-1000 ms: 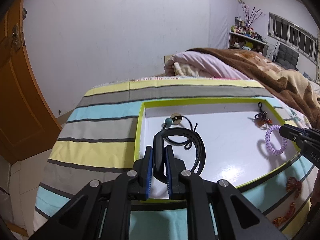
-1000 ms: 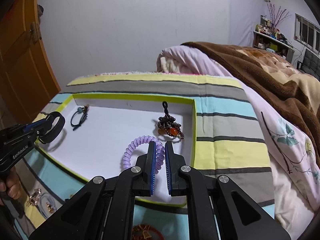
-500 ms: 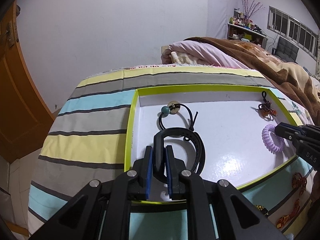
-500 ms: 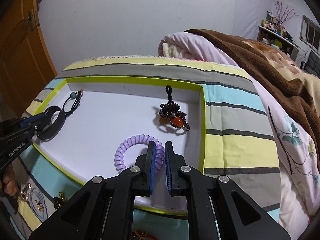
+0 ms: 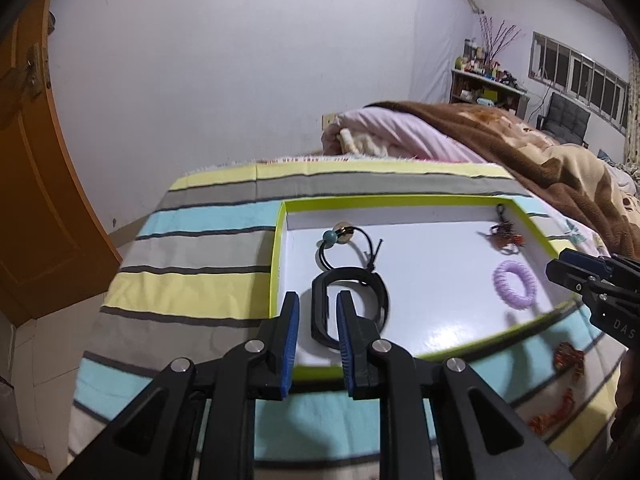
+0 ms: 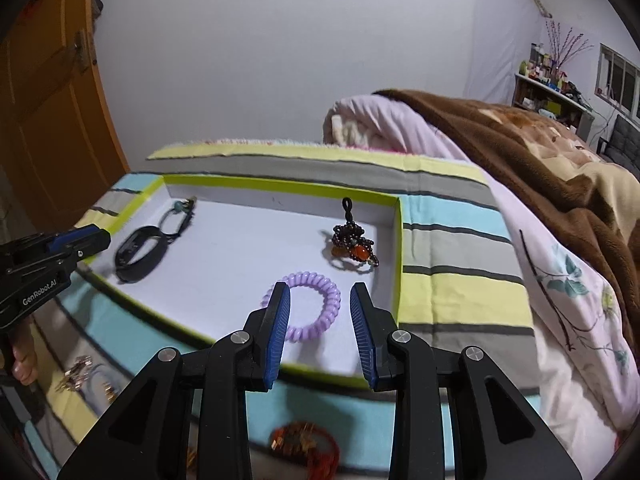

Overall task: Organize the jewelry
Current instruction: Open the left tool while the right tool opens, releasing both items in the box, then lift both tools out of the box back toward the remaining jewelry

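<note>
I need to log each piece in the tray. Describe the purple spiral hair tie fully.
The purple spiral hair tie is a pale lilac coil that looks like glossy plastic, closed into a ring. It lies flat on the white floor of the green-rimmed tray, near its front right corner. The right gripper is open above it, its jaws having just opened; nothing touches it.

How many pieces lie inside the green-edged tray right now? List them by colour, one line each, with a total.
Black: 2, the wide black band and the thin black cord bracelet with a teal bead
Purple: 1, the spiral hair tie
Dark brown with orange: 1, the beaded charm
Total: 4 in the tray
</note>
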A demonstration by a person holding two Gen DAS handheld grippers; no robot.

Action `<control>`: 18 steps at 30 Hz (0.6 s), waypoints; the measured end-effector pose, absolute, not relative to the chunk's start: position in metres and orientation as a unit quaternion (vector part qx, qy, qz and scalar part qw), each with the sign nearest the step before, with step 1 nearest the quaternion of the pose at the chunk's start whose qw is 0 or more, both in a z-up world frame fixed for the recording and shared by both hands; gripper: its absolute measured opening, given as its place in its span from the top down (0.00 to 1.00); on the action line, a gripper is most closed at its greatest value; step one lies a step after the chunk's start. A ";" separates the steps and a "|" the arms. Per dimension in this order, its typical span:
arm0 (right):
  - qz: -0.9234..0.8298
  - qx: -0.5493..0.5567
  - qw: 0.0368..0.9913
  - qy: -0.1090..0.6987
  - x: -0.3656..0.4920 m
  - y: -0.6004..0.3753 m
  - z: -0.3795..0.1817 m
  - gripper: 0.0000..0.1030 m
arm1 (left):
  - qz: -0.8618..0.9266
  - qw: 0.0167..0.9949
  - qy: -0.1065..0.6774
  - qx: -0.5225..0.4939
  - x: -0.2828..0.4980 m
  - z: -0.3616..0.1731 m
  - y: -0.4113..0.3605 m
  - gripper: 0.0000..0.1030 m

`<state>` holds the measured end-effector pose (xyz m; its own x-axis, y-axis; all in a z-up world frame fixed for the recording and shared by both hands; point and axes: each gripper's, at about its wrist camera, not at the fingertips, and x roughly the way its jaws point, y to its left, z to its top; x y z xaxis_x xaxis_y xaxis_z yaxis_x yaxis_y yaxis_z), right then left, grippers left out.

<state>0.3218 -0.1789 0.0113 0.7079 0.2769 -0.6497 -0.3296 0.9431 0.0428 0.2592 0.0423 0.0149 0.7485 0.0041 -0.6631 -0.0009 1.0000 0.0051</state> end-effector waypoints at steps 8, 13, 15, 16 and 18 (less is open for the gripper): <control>0.168 -0.026 0.933 0.317 0.265 -0.192 0.026 0.69 | -0.007 0.945 0.328 -0.002 0.212 0.033 0.032 0.81; 0.177 -0.017 0.936 0.303 0.232 -0.202 0.033 0.69 | -0.014 0.949 0.316 -0.004 0.180 0.041 0.025 0.81; 0.181 -0.017 0.938 0.295 0.217 -0.203 0.037 0.69 | -0.014 0.950 0.311 -0.003 0.168 0.042 0.024 0.81; 0.183 -0.019 0.939 0.292 0.212 -0.204 0.037 0.69 | -0.014 0.951 0.310 -0.003 0.162 0.042 0.024 0.81; 0.186 -0.019 0.939 0.288 0.200 -0.205 0.039 0.69 | -0.016 0.951 0.308 -0.004 0.151 0.042 0.023 0.81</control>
